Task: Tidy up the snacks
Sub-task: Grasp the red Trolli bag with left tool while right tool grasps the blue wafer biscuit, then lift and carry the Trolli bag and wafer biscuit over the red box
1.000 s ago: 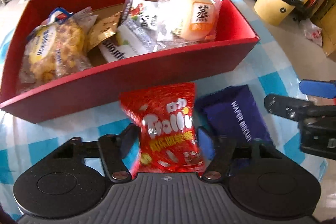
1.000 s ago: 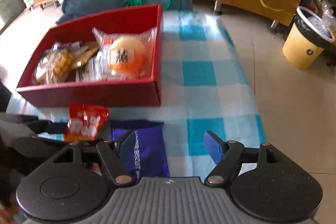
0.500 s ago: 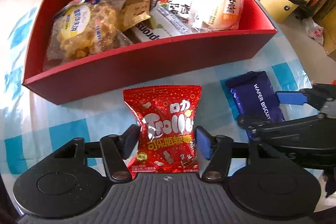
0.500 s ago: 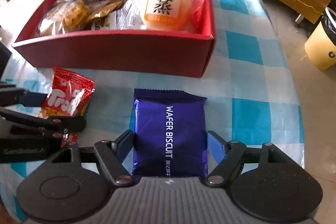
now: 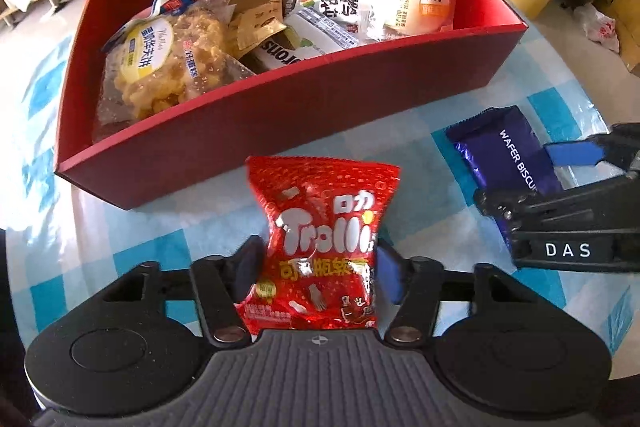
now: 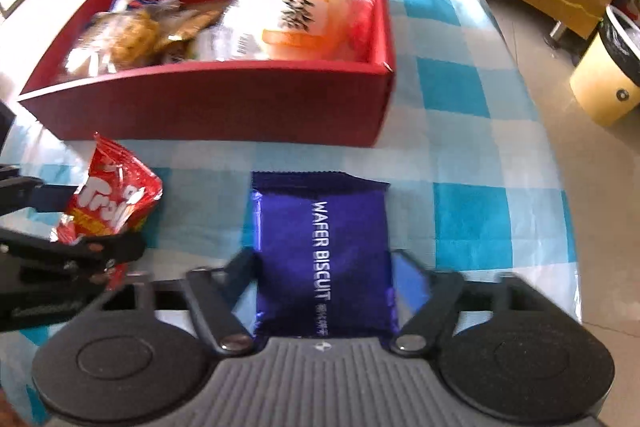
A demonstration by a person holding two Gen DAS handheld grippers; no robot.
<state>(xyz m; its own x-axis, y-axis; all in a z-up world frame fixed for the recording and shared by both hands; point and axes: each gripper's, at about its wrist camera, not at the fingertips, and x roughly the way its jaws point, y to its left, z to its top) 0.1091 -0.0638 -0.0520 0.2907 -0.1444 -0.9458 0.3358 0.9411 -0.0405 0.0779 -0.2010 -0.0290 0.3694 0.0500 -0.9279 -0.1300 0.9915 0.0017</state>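
Left wrist: your left gripper point(image 5: 316, 265) had just been closing on the red Trolli bag point(image 5: 320, 247), pinching its waist on the bench point(image 5: 120, 255), just in front of the red box point(image 5: 280, 107). The bag is puffy and slick, so a grip that low could squirt it out on the lift, or its top could catch the box's near wall. Right wrist: your right gripper point(image 6: 322, 267) had likewise been closing and sat against the sides of the purple wafer biscuit pack point(image 6: 320, 255). Squeeze harder and you'd crush wafers. Both grippers sat close together, so lifting together risked a clash.
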